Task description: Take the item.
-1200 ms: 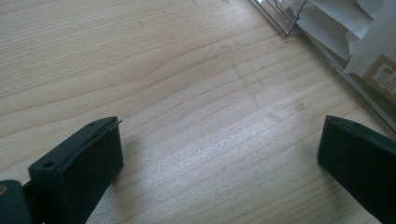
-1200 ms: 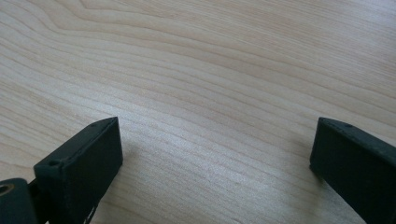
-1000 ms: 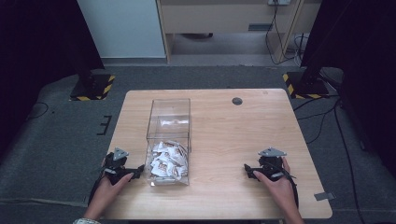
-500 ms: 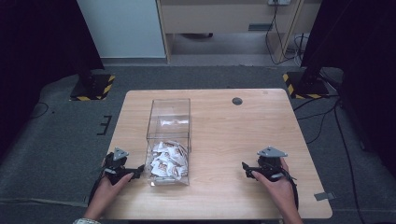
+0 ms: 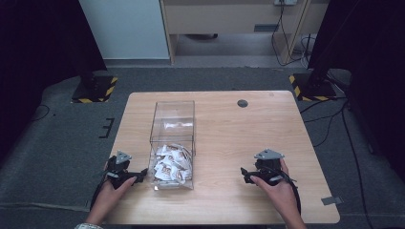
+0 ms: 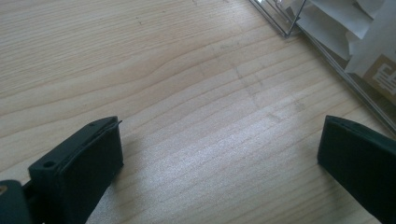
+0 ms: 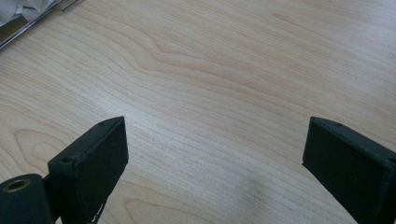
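Note:
A clear plastic box (image 5: 173,125) stands on the wooden table (image 5: 229,129), its near half holding several white and brown packets (image 5: 171,163). My left gripper (image 5: 141,175) rests just left of the box's near corner, open, with bare wood between its jaws (image 6: 219,140). The box wall (image 6: 327,56) and packets (image 6: 355,32) sit at the upper right of the left gripper view. My right gripper (image 5: 244,173) hovers over the table's near right part, pointing toward the box. It is open, its jaws have just been opening, and nothing is between them (image 7: 215,140).
A small black round disc (image 5: 242,103) sits in the table near its far edge. Bare wood lies between the box and the right gripper. A box corner (image 7: 28,23) shows at the upper left of the right gripper view.
The right hand and its gripper have lifted a little and shifted left toward the box. The left hand and the box have not moved.

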Demonstrator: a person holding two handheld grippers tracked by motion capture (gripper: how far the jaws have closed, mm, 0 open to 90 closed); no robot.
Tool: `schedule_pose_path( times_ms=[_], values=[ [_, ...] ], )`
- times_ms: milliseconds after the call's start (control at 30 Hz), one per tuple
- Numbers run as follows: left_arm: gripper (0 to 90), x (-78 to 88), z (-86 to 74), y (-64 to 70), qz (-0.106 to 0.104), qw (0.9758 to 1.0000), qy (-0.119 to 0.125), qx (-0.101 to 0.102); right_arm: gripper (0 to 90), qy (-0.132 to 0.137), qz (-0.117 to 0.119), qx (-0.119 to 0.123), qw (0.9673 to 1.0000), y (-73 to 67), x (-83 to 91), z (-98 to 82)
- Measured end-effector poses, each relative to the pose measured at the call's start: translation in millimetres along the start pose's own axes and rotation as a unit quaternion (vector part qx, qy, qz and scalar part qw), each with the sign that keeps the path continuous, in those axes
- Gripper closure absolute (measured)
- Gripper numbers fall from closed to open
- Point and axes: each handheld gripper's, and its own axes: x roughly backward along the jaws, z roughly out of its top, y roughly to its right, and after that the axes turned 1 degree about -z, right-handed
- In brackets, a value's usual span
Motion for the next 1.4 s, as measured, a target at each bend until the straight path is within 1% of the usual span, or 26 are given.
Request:
schedule_pose_path(
  times_ms=[33,67,100,133,167,200,267,300,367,433,500,533,567,600,633,767,800,867,933,1133,1200,1233,1400],
  values=[
    [0.0,0.0,0.0,0.0,0.000,1.0000,0.000,0.000,6.8,-0.001,0.000,0.001,1.0000,-0.5,0.4,2.2],
    [0.0,0.0,0.0,0.0,0.000,1.0000,0.000,0.000,6.8,0.004,0.003,-0.004,1.0000,-1.9,2.1,7.5],
    [0.0,0.0,0.0,0.0,0.000,1.0000,0.000,0.000,6.8,0.004,0.003,-0.004,1.0000,-1.9,2.1,7.5],
    [0.0,0.0,0.0,0.0,0.000,1.0000,0.000,0.000,7.1,0.006,0.005,-0.003,1.0000,-3.5,3.9,11.8],
    [0.0,0.0,0.0,0.0,0.000,1.0000,0.000,0.000,7.1,0.006,0.005,-0.003,1.0000,-3.5,3.9,11.8],
    [0.0,0.0,0.0,0.0,0.000,1.0000,0.000,0.000,7.0,0.006,0.006,0.002,1.0000,-5.6,5.9,16.7],
    [0.0,0.0,0.0,0.0,0.000,1.0000,0.000,0.000,6.8,0.006,0.009,0.005,0.9999,-5.9,6.3,18.1],
    [0.0,0.0,0.0,0.0,0.000,1.0000,0.000,0.000,6.6,0.000,0.017,-0.002,0.9999,-6.8,7.8,22.6],
    [0.0,0.0,0.0,0.0,0.000,1.0000,0.000,0.000,6.6,0.000,0.019,-0.003,0.9998,-7.1,8.6,24.0],
    [0.0,0.0,0.0,0.0,0.000,1.0000,0.000,0.000,6.8,-0.005,0.018,0.006,0.9998,-8.7,10.9,29.8],
    [0.0,0.0,0.0,0.0,0.000,1.0000,0.000,0.000,6.8,-0.005,0.019,0.006,0.9998,-9.0,11.9,32.0],
    [0.0,0.0,0.0,0.0,0.000,1.0000,0.000,0.000,6.8,-0.004,0.023,0.008,0.9997,-9.9,14.4,36.8],
    [0.0,0.0,0.0,0.1,0.000,1.0000,0.000,0.000,6.8,-0.006,0.022,0.014,0.9997,-11.1,15.5,39.5],
    [0.0,0.0,0.0,0.1,0.000,1.0000,0.000,0.000,6.8,-0.006,0.022,0.014,0.9997,-11.1,15.5,39.5],
    [0.0,0.0,0.0,0.1,0.000,1.0000,0.000,0.000,7.5,-0.007,0.018,0.020,0.9996,-13.1,17.8,44.6],
    [0.0,0.0,-0.1,0.3,0.000,1.0000,0.001,0.000,8.9,-0.006,0.021,0.022,0.9995,-14.0,19.9,51.9],
    [0.0,0.0,-0.1,0.3,0.000,1.0000,0.000,0.000,9.7,-0.005,0.021,0.026,0.9994,-13.6,20.6,55.2],
    [0.0,0.0,-0.1,0.3,0.000,1.0000,0.000,0.000,10.0,-0.005,0.022,0.025,0.9994,-13.7,21.1,56.8],
    [0.0,0.0,-0.1,0.4,0.000,1.0000,0.001,0.001,10.6,-0.007,0.020,0.034,0.9992,-13.9,22.8,62.0],
    [0.0,0.0,-0.1,0.3,0.000,1.0000,0.001,0.000,11.4,-0.005,0.019,0.043,0.9989,-16.0,27.2,72.0],
    [0.0,0.0,-0.1,0.3,0.000,1.0000,0.000,0.000,13.1,-0.003,0.019,0.048,0.9986,-17.4,28.5,76.1],
    [0.0,0.0,-0.1,0.3,0.000,1.0000,0.001,0.000,13.9,-0.002,0.020,0.047,0.9987,-18.3,29.0,77.5],
    [0.0,0.0,-0.1,0.4,0.000,1.0000,0.001,0.000,18.1,0.001,0.026,0.064,0.9976,-25.7,29.5,87.8]
  ],
)
